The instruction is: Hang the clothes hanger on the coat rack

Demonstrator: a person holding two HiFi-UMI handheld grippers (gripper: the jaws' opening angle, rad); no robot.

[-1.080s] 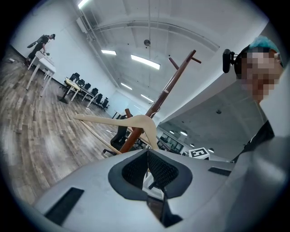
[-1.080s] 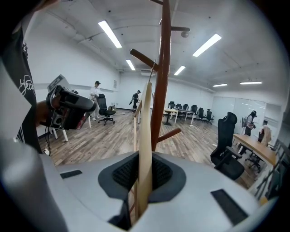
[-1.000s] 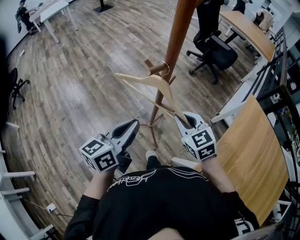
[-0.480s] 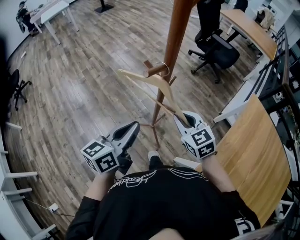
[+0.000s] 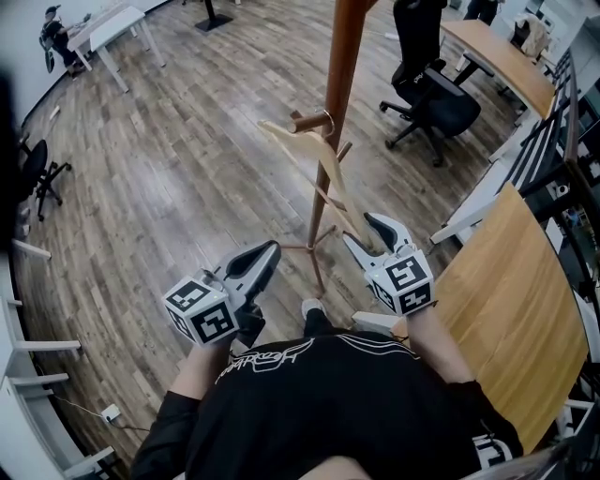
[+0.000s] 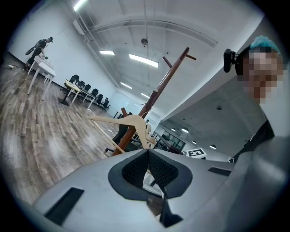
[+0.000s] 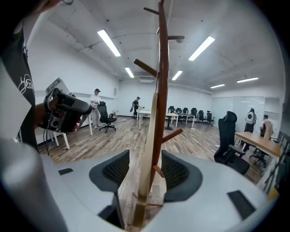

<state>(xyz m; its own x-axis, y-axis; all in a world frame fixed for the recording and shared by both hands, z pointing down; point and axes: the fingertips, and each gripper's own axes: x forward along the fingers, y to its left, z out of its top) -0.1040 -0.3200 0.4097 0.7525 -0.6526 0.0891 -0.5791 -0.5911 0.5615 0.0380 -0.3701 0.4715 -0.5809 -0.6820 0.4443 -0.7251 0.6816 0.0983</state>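
Observation:
A pale wooden clothes hanger (image 5: 314, 159) hangs by its metal hook on a low peg (image 5: 305, 121) of the brown coat rack (image 5: 337, 84). Its near arm slopes down to my right gripper (image 5: 361, 230). That gripper's jaws are opening; the hanger's end (image 7: 147, 149) stands between the pads without touching either. The rack's pole (image 7: 162, 81) rises just behind it. My left gripper (image 5: 270, 247) is shut and empty, low at the left, apart from the rack. In the left gripper view the hanger (image 6: 124, 122) and rack (image 6: 163, 84) show beyond its closed jaws (image 6: 147, 152).
A black office chair (image 5: 431, 98) stands behind the rack to the right. A wooden desk (image 5: 506, 300) lies close on my right. A white table (image 5: 103, 28) is far left. Two people (image 7: 96, 97) stand far off. The rack's feet (image 5: 309, 251) spread on the wood floor.
My right gripper's jaws have parted off the hanger's end. The hanger now hangs steeper from the peg. The left gripper has hardly moved.

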